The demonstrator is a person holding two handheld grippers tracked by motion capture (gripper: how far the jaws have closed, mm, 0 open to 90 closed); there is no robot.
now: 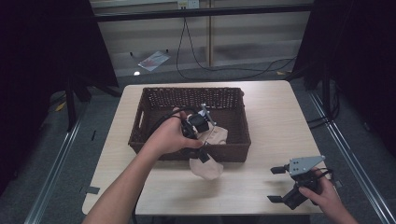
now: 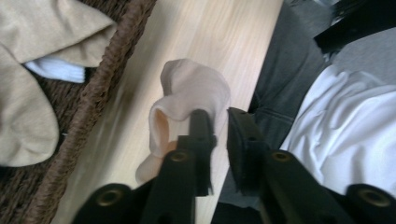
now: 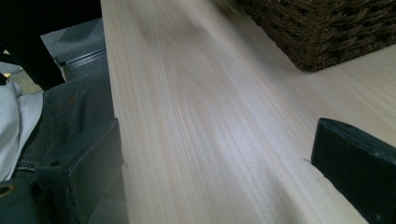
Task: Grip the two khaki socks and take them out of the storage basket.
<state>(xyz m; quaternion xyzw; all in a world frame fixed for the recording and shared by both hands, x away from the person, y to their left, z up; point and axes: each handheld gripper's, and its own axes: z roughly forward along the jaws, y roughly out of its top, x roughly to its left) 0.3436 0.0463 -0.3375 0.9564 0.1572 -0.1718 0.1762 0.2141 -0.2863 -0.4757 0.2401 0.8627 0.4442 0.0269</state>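
Note:
A pale pink sock (image 1: 208, 167) (image 2: 196, 88) hangs just outside the front wall of a dark wicker basket (image 1: 191, 89) (image 2: 100, 84), its toe down on the wooden table (image 1: 275, 121). My left gripper (image 1: 203, 156) (image 2: 218, 114) is over the basket's front edge, pointing down, its jaws nearly together and pinching the sock's cuff. Beige socks (image 1: 217, 135) (image 2: 28, 107) and a white one (image 2: 58, 70) lie inside the basket. My right gripper (image 1: 274, 185) (image 3: 219, 154) is at the table's near right corner, open, with only bare wood between its jaws.
The basket's near right corner (image 3: 327, 32) shows ahead of the right gripper. The table's near edge runs close to the person's white shirt (image 2: 345, 135) and grey trousers (image 2: 285, 79). Cables (image 1: 224, 70) trail on the floor behind the table.

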